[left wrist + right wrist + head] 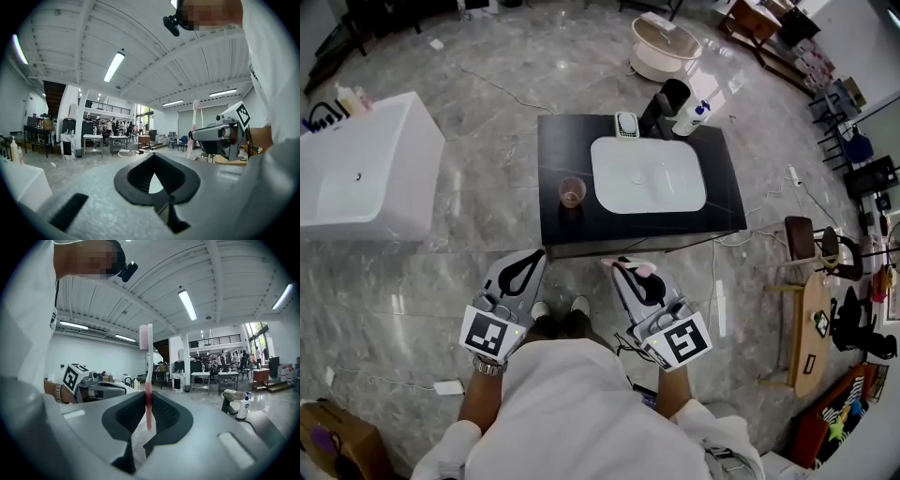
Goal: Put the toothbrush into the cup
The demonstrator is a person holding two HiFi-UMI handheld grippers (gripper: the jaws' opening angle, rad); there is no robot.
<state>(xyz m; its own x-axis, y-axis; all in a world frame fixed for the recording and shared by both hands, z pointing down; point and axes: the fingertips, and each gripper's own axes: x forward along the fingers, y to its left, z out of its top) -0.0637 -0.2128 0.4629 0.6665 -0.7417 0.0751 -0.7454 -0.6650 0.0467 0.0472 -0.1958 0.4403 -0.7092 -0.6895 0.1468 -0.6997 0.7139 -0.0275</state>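
A clear brownish cup stands on the black table, left of the white sink basin. Both grippers are held low in front of the table's near edge, well short of the cup. My right gripper is shut on a pink toothbrush. In the right gripper view the toothbrush stands upright between the jaws of the right gripper, bristle head on top. My left gripper is shut with nothing in it. In the left gripper view the left gripper has its tips together.
A soap dish, a black holder and a pump bottle stand behind the basin. A white bathtub is at the left, a round tub at the back. A wooden stool and chairs are at the right.
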